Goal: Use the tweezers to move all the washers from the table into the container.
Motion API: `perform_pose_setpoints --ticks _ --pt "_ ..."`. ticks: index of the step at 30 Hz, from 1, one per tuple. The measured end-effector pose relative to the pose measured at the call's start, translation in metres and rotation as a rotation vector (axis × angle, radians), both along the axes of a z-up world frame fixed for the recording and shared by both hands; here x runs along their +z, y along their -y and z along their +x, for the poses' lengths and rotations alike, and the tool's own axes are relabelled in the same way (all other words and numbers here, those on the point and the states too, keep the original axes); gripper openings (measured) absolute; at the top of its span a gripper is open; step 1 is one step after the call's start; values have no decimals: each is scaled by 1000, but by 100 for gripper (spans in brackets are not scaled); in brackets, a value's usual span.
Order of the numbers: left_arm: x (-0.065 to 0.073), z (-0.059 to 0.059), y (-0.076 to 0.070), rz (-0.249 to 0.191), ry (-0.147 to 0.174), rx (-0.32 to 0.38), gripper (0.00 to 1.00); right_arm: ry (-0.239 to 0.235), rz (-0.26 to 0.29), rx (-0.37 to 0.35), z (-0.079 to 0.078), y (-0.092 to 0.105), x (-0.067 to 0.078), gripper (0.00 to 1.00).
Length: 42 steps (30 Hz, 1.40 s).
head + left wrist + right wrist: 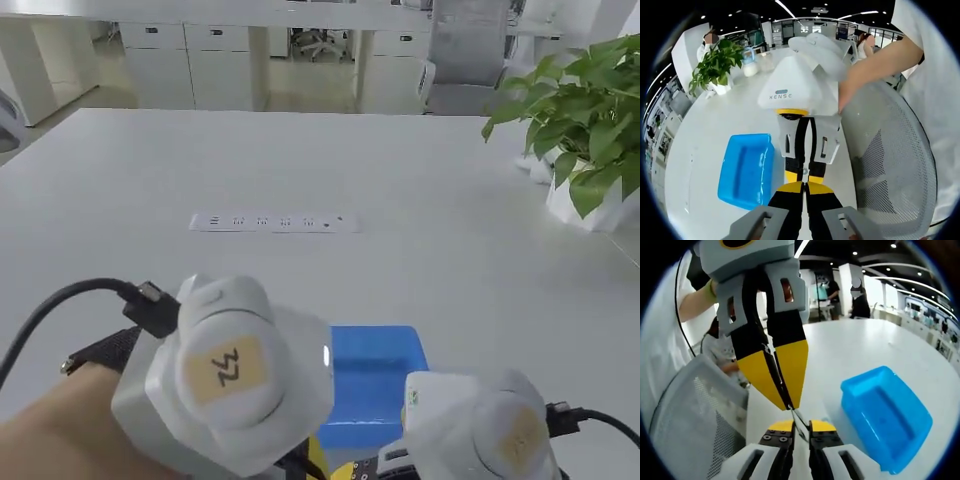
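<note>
**At the near edge of the table: tweezers bridging both grippers**

White table [300, 150] takes up most of the head view. A potted plant [590, 110] stands at its far right, and a white power strip [272, 222] lies flat mid-table, well apart from the work.

Grey mesh chair [890, 165] sits just off the table edge, under the grippers on the person's side.

Blue container [375, 360] sits upright on the table, open side up. In the head view it is just beyond the two grippers and shows between their bodies. In the left gripper view it is off to the left of the jaws, in the right gripper view off to the right. It is not in line with either jaw pair, and I can't make out anything inside it.

Left gripper [786, 401] and right gripper [801, 428] point at each other, yellow tips almost meeting.

Left jaws are pressed together on the tweezers [799, 421], with the thin metal strip running down between the two yellow pads.

The lower end of the tweezers pokes out of those pads and drops into the narrow slot between the right gripper's own tips. Right jaws are nearly together with a slim gap. Can't tell if they actually bite the metal or just flank it.

The tweezers are off the table and held beside the container, not over it.
</note>
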<state>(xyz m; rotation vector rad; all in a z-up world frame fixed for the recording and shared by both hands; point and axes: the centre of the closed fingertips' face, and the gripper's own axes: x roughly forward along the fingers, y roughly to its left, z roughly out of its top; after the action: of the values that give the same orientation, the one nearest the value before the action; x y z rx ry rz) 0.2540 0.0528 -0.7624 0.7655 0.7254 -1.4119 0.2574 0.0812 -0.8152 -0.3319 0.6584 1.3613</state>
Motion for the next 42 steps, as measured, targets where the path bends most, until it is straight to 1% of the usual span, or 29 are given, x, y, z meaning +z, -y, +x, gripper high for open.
perform_pose_setpoints --ticks 3,4,7,11,14,16,18,21,22,23,24,25,26,32,36,38,40,42 --pt "0 0 2 -4 0 -4 0 9 -4 6 0 1 0 6" --pt "0 0 2 -5 4 -4 0 19 -7 8 0 1 0 6" --pt "0 2 1 -12 27 -5 0 34 -13 8 1 1 -1 5" --pt "2 1 -2 -25 29 8 0 38 -14 6 0 0 -1 5" --pt "3 -1 -3 -30 24 14 0 42 -17 10 -1 0 -1 5" --pt "3 -1 -3 -31 21 16 0 37 -20 7 -1 0 -1 6" --pt "3 -1 -3 -32 15 18 0 28 -20 0 -1 0 -2 6" --pt "2 0 -2 -30 14 20 0 30 -23 -21 0 -1 -1 7" --pt "2 -1 -2 -28 9 21 0 31 -39 -30 0 1 -4 8" --pt "2 -1 -2 -28 10 21 0 31 -55 -30 -1 2 -6 7" --pt "2 -2 -2 -27 10 17 0 40 -40 -35 -2 1 -4 7" --pt "2 -3 -2 -26 9 15 0 40 -43 -43 -2 1 -3 7" --pt "2 -4 -2 -23 15 9 0 43 -46 -44 -2 1 -3 7" --pt "0 -7 0 -18 25 -3 0 77 -64 -47 -4 2 -3 6" --pt "1 -7 3 -29 36 12 0 92 -74 -43 -3 4 -3 5" --pt "1 -5 3 -37 46 29 0 103 -77 -43 -3 4 -3 5" --pt "2 -3 3 -44 77 38 0 117 -80 -42 -2 4 -3 4" --pt "2 -3 1 -51 89 52 0 121 -81 -41 -1 3 -3 4"
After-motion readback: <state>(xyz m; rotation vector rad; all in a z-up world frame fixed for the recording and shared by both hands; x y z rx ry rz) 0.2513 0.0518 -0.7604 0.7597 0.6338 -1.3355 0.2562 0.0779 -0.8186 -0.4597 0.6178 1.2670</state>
